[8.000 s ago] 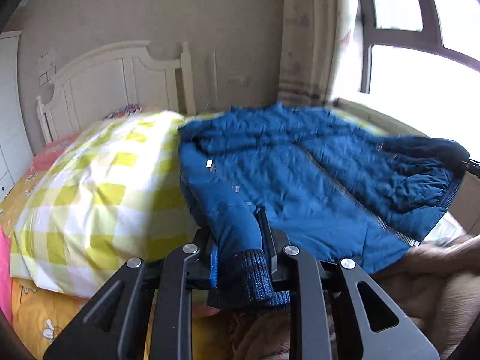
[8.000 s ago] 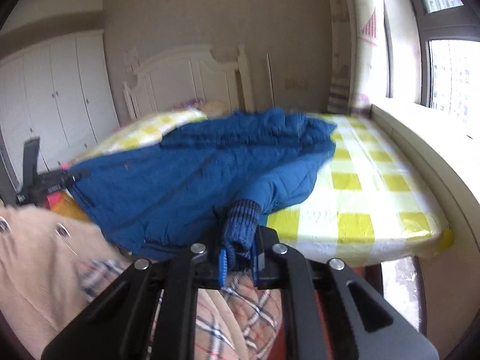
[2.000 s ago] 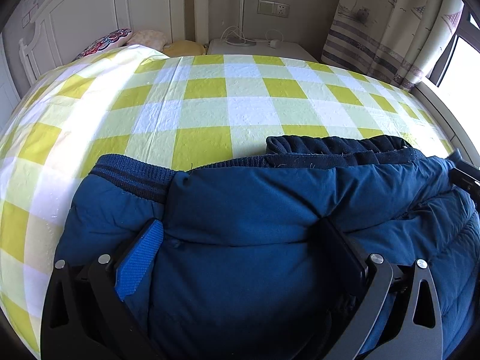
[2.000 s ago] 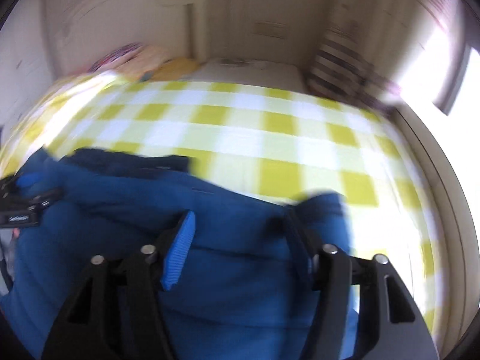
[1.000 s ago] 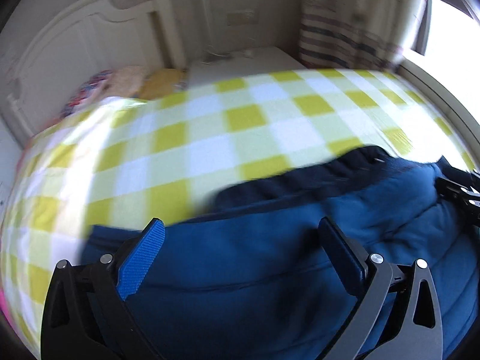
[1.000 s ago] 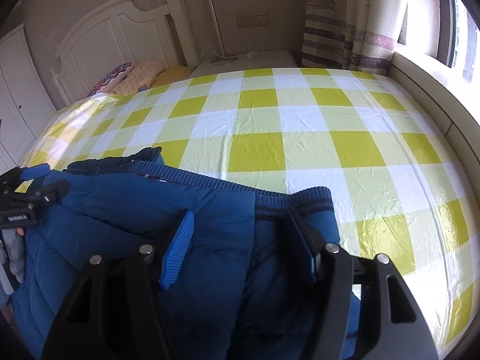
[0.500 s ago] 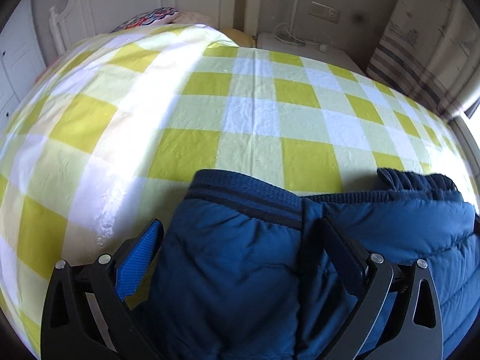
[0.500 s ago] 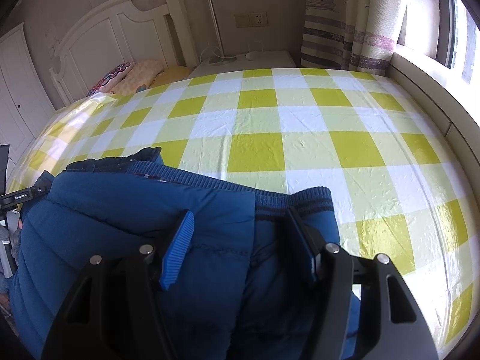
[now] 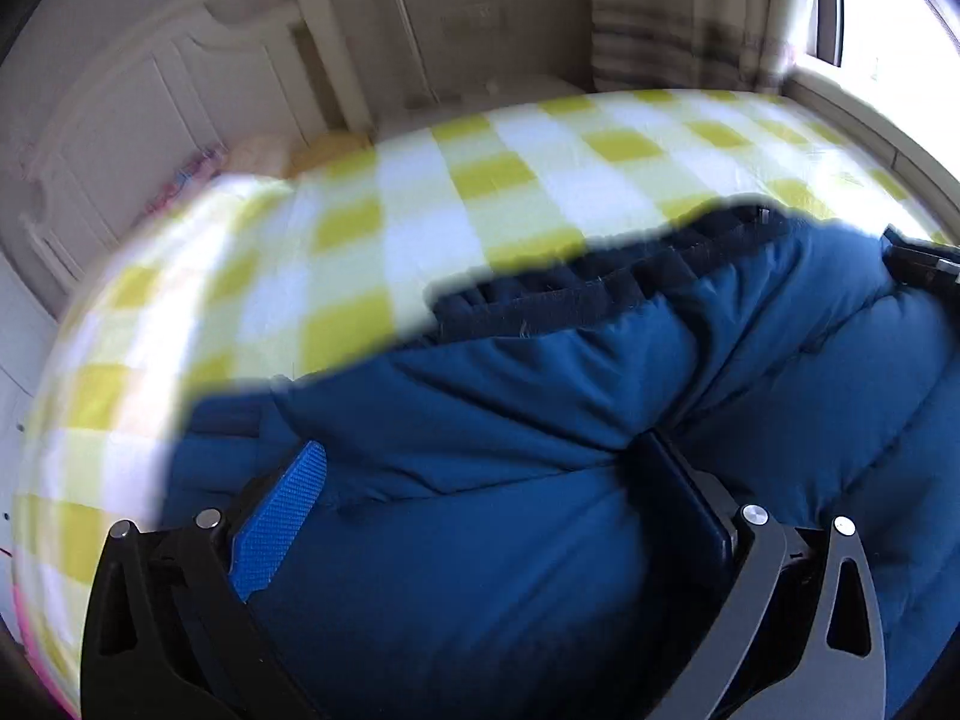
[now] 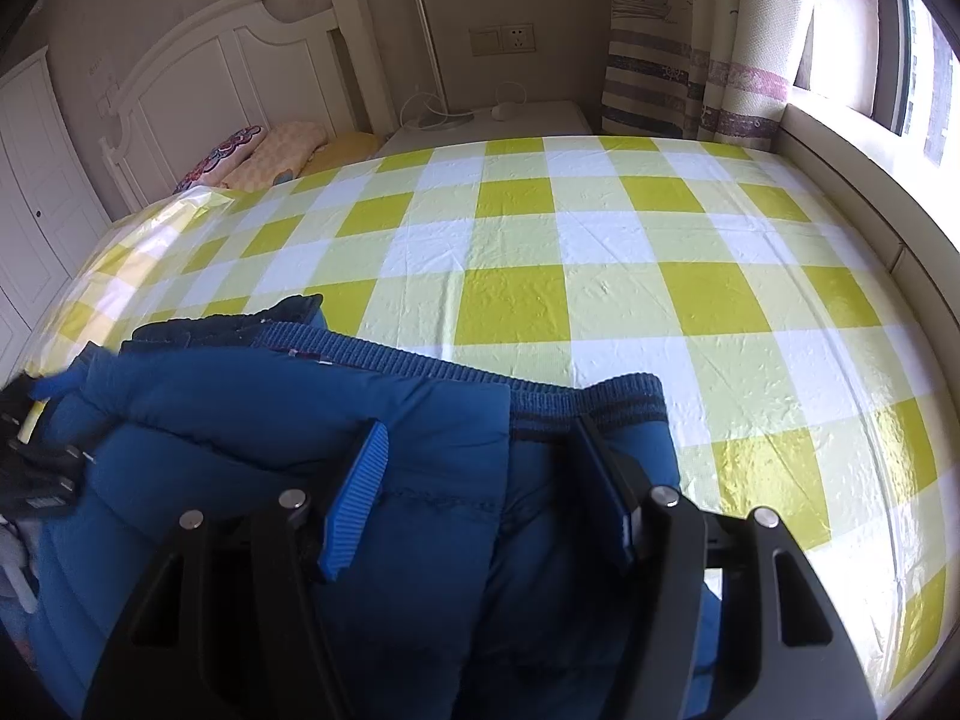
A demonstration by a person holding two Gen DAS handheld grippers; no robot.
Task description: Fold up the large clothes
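Right wrist view, nearest first: the right gripper (image 10: 480,474) points down at a slope, its jaws standing partly apart with the thick blue jacket (image 10: 252,420) bunched between them. The blue pad on the left finger and the dark right finger both press into the padding, so the gripper looks clamped on a wide fold of the jacket near its ribbed hem (image 10: 540,390). Just beyond the fingertips the hem runs left to right, lying on the bed (image 10: 600,240) with its yellow and white check cover. Beyond the hem the cover is bare as far as the headboard (image 10: 210,72), the pillows and the curtain.

At the far left edge of this view a dark shape, the left gripper (image 10: 36,468), sits against the jacket's other end.

Left wrist view, blurred: the left gripper (image 9: 480,468) has its jaws wide apart with the jacket (image 9: 540,420) swelling between them; the fingers dig into the padding, so it too seems clamped on a thick fold. The dark ribbed collar or hem edge lies just past the fingertips, and the check cover stretches beyond.

The jacket's long axis runs left to right between the two grippers, along the near edge of the bed. Each hand holds one end, so any next fold likely goes forward, onto the bare cover.
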